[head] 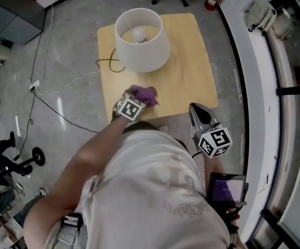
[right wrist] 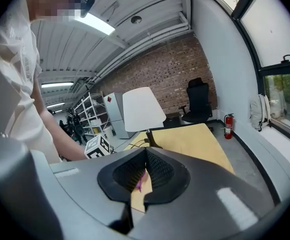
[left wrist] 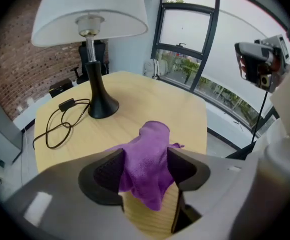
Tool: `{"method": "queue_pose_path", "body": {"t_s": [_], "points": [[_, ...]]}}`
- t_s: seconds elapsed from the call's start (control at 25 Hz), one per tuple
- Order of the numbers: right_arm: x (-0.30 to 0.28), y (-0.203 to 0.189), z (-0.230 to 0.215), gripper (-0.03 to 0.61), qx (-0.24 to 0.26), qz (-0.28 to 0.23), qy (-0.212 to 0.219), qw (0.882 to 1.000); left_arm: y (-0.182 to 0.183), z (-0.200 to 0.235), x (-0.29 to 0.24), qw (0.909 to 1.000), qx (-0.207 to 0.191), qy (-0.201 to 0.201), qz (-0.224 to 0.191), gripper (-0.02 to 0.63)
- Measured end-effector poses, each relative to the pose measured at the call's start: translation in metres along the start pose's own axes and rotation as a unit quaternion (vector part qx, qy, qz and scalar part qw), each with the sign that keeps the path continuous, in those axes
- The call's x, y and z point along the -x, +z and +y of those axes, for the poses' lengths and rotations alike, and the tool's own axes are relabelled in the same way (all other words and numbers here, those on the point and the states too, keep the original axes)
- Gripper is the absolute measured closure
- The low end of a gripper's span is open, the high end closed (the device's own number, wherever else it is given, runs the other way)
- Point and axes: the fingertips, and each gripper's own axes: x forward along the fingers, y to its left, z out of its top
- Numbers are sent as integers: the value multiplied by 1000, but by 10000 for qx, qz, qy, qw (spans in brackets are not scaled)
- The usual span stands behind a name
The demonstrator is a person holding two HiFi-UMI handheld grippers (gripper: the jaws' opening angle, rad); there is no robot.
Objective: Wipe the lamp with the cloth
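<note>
Two grippers sit at the near side of the counter [head: 188, 71]. L gripper [head: 136, 94] tilts steeply down at the purple cloth [head: 146, 94]. Its jaws are spread wide w/ the cloth bunched btwn them. The cloth rests on the counter near the front edge, one fold poking up. Lamp [head: 142, 40], white shade on a black stem & base, stands further back on the counter, well apart from the cloth. Its black cord [left wrist: 59, 126] lies looped beside the base. R gripper [head: 195, 109] is off the counter's near right corner, aimed roughly toward the lamp. Its jaws are pressed together, nothing btwn them.
</note>
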Motion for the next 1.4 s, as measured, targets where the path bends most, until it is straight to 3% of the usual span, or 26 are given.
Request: {"method": "queue_pose_path", "body": {"t_s": [0.16, 0.32, 0.52, 0.64, 0.76, 0.96, 1.2, 1.4], "points": [[-8, 5, -1, 565, 64, 136, 31, 9999, -3, 6, -10, 9997, 48, 125, 203, 431], [-15, 3, -1, 565, -59, 228, 86, 9997, -5, 8, -7, 9997, 216, 56, 87, 501], [-32, 4, 8, 565, -45, 299, 247, 9992, -3, 21, 19, 9963, 706, -28, -482, 520], [-44, 8, 14, 565, -25, 342, 400, 9986, -4, 33, 45, 9882, 1154, -18, -1004, 522], [-56, 10, 20, 565, -5, 413, 544, 9977, -1, 48, 79, 9734, 1614, 55, -1626, 522], [-74, 15, 31, 565, 128, 524, 767, 9956, 17, 78, 151, 9387, 2059, 454, -2727, 523], [-93, 29, 42, 565, 293, 526, 921, 9939, 75, 112, 231, 8963, 1935, 902, -3886, 523], [-94, 33, 43, 565, 302, 501, 812, 9950, 125, 125, 274, 8610, 1885, 702, -4671, 523]]}}
